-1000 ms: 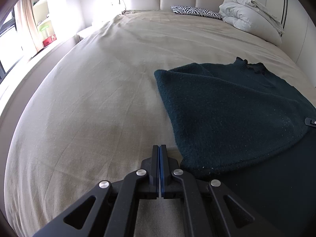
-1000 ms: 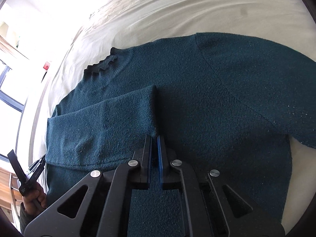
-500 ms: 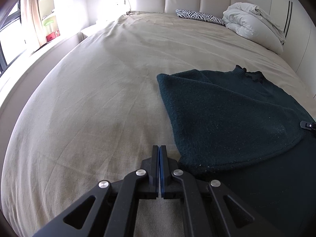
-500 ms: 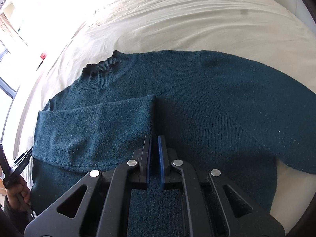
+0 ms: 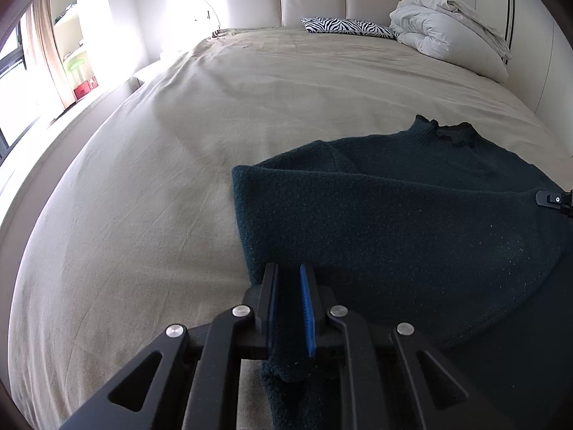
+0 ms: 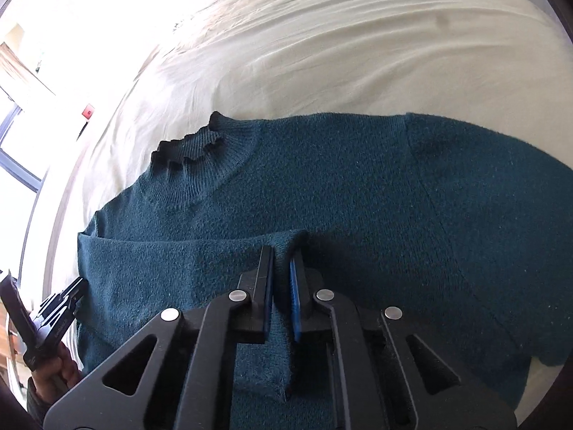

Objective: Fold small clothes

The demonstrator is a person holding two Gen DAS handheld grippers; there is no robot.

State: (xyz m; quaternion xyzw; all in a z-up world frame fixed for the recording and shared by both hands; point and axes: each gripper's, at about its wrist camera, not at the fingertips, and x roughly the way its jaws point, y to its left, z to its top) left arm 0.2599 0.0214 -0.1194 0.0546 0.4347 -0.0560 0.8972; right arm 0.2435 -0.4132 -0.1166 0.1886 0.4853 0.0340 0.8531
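A teal sweater (image 5: 412, 222) is spread flat on the bed (image 5: 161, 186), collar (image 6: 200, 150) towards the headboard, so that it can be folded against a firm, even surface. One sleeve (image 6: 179, 272) is laid across the chest, and its cuff is pinched between the nearly closed jaws of the right gripper (image 6: 281, 268), presumably so that the sleeve can be kept taut and set down straight. The left gripper (image 5: 288, 286) is placed at the side of the sweater where the sleeve turns over. Its jaws have just been opening, and a ridge of knit is seen between them, though it does not appear to be pressed by the pads. The crease was probably being pinned there while the cuff was positioned, or a fresh hold on that edge is being prepared; which of the two cannot be told. The other sleeve (image 6: 501, 197) is left stretched out to the side, not yet folded, so the task is judged to be at an early stage.
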